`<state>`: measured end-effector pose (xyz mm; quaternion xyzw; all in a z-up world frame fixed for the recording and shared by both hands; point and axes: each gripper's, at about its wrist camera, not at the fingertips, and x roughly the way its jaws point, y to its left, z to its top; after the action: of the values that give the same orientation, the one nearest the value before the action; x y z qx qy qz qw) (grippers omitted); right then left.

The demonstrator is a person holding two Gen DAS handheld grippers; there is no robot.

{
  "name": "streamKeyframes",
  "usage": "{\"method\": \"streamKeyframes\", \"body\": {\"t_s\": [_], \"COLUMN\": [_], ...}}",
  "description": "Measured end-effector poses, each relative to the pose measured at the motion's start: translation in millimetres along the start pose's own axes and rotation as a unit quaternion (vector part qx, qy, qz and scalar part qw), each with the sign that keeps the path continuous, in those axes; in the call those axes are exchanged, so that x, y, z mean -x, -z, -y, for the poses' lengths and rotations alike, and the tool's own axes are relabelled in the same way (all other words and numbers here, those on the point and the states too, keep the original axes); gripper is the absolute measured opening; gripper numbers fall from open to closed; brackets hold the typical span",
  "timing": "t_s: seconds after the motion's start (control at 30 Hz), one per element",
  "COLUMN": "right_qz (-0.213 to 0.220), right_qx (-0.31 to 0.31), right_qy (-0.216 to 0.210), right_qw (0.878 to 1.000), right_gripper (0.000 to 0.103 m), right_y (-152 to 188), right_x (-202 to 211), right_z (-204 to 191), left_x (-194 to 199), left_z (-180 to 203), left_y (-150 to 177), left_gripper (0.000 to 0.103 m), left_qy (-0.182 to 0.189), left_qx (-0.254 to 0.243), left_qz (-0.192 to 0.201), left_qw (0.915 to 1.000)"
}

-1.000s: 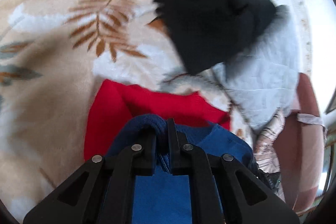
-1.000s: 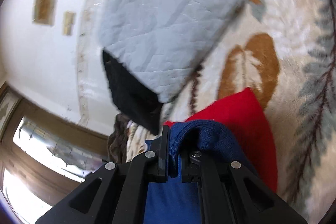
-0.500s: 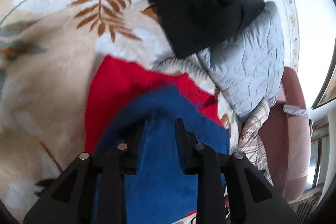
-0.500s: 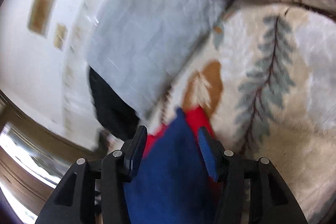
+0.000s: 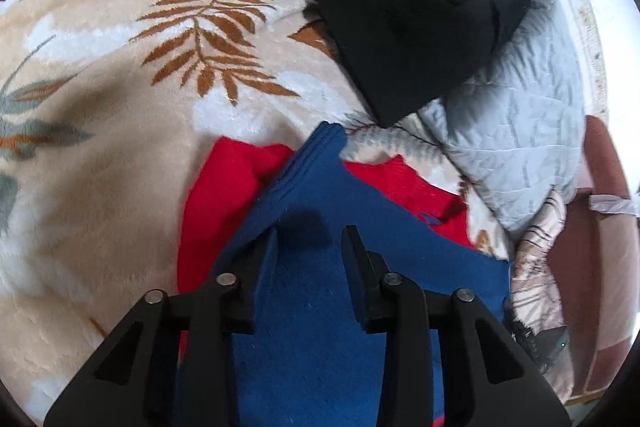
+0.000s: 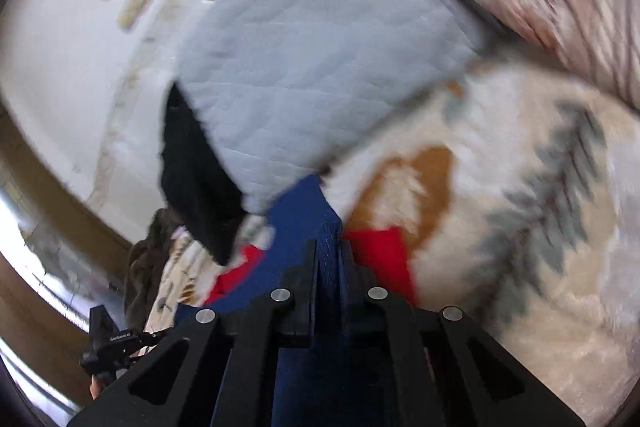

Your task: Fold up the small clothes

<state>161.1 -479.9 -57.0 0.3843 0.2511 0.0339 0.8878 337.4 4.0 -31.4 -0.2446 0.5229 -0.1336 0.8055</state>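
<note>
**Right tool clamped on blue cloth, left tool apart above it**

Left tool (image 5: 310, 247) angled steeply down over the bed, both black fingers (image 5: 260, 267) in the lower middle of the left wrist view. Right tool (image 6: 328, 255) tilted down more shallowly; its view is motion-blurred.

Blue garment (image 5: 320, 287): dark blue knit, lying on top of a red garment (image 5: 224, 195) on the leaf-print fleece blanket (image 5: 120, 107). Blue one has a layered folded corner pointing to 12 o'clock, red showing at its 10 and 2 o'clock sides. Black garment (image 5: 412, 7) lies at 1 o'clock, partly on a pale grey quilted pillow (image 5: 512, 131) at 3 o'clock.

Left tool: jaws have just been opening, now stand apart with a clear gap; blue fabric lies below the gap, pads not pressing it. Right tool: jaws have just closed, together on a raised ridge of the blue garment, which runs up from between the fingers toward 12 o'clock. Red cloth on either side of that ridge.
</note>
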Motion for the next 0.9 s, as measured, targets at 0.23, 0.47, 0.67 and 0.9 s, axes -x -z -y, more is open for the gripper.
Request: {"method": "streamKeyframes", "body": {"t_s": [0.23, 0.47, 0.67, 0.9], "right_qz": [-0.013, -0.079, -0.042, -0.081], "right_qx": [-0.06, -0.031, -0.057, 0.02], "right_qy": [0.001, 0.028, 0.007, 0.129], "right_qw": [0.998, 0.996, 0.997, 0.988], "right_gripper": [0.017, 0.027, 0.043, 0.047], "right_y": [3.6, 22.0, 24.3, 64.5], "right_x": [5.2, -1.7, 60.1, 54.0], "right_z": [12.7, 2.4, -9.1, -8.7], "left_x": [45.5, 23.7, 76.8, 66.6], "left_z": [-3.8, -16.5, -24.4, -35.6], "left_y": [13.7, 36.2, 70.5, 112.3], "left_gripper": [0.029, 0.041, 0.043, 0.047], "left_qy": [0.016, -0.103, -0.057, -0.08], "left_qx": [-0.005, -0.027, -0.009, -0.021], "left_qz": [0.035, -0.007, 0.026, 0.036], "left_qw": [0.9992, 0.9943, 0.998, 0.9959]}}
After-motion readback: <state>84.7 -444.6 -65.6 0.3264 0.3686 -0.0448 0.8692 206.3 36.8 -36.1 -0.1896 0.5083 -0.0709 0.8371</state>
